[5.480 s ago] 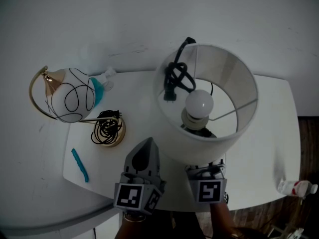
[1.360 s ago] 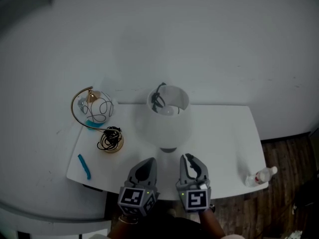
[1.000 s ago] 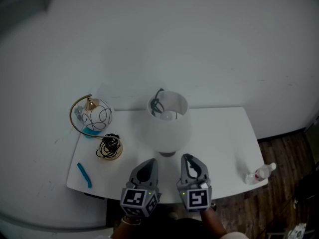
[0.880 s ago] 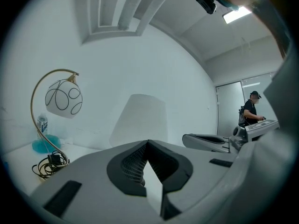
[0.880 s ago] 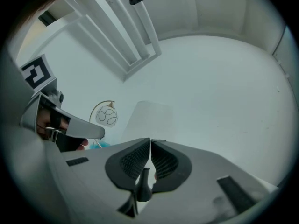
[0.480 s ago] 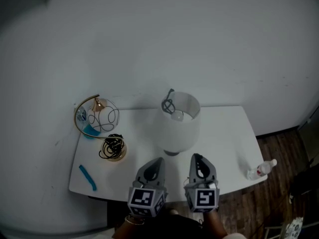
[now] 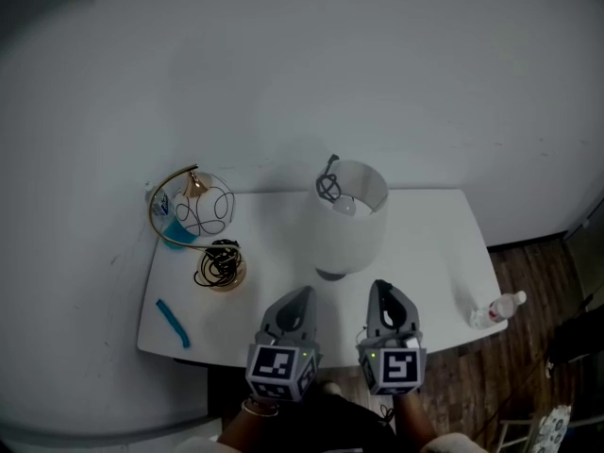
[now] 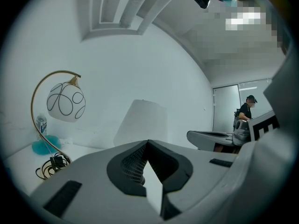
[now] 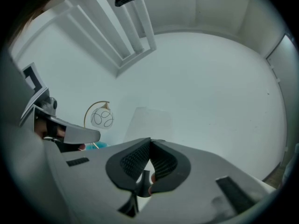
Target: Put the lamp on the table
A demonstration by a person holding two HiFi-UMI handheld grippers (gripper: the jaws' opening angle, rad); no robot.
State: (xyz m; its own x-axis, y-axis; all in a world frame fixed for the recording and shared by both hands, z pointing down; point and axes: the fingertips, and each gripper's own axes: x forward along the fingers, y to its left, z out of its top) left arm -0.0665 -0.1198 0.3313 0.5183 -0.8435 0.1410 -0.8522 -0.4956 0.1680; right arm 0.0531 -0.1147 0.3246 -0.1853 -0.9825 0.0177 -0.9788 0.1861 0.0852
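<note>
Two lamps stand on a white table (image 7: 444, 253) against a pale wall (image 7: 377, 64). The shaded lamp (image 7: 351, 225) is upright at rear centre, the globe lamp (image 7: 203, 210) rear left. A bottle (image 7: 495, 310) sits at the right front corner. The left gripper (image 7: 300, 295) and right gripper (image 7: 379, 289) hover over the near edge, both clenched on nothing.

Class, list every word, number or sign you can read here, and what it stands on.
No text can be read.
Label on the bottle: too small to read.
Cubes on the left gripper and right gripper: square black-and-white patterns, no letters.
</note>
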